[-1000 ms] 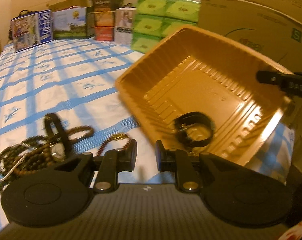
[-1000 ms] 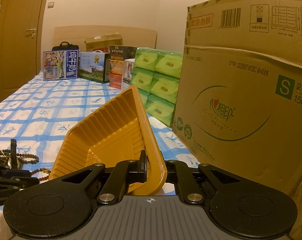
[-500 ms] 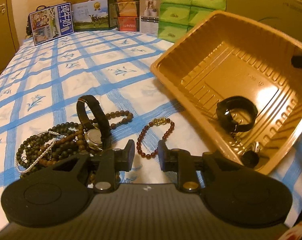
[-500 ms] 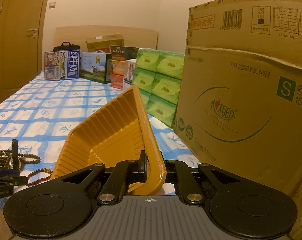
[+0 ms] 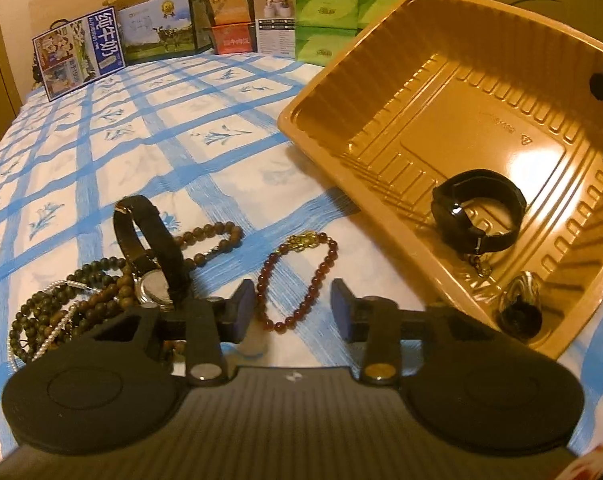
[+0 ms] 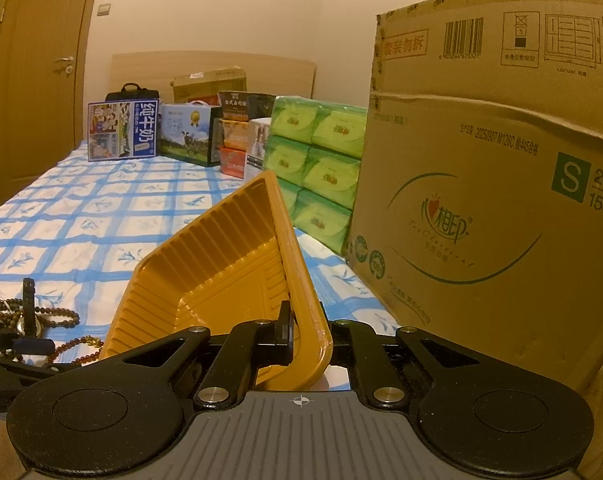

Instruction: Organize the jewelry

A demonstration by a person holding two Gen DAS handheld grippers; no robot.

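Left claw (image 5: pixel 293 308) hangs part-open over the red bead bracelet (image 5: pixel 297 280).
The bracelet's near end lies between its pads, loop running away; right claw (image 6: pixel 301 336) pinches the tilted gold tray (image 6: pixel 229 264).

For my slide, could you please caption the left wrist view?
Open left claw over a red bracelet, beside a tilted tray holding a watch.

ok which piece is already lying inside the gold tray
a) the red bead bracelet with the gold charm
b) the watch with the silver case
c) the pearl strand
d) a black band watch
d: the black band watch lies on the floor of the gold tray, while the red bead bracelet, the pearl strand and the silver-cased watch are all out on the blue checked cloth.
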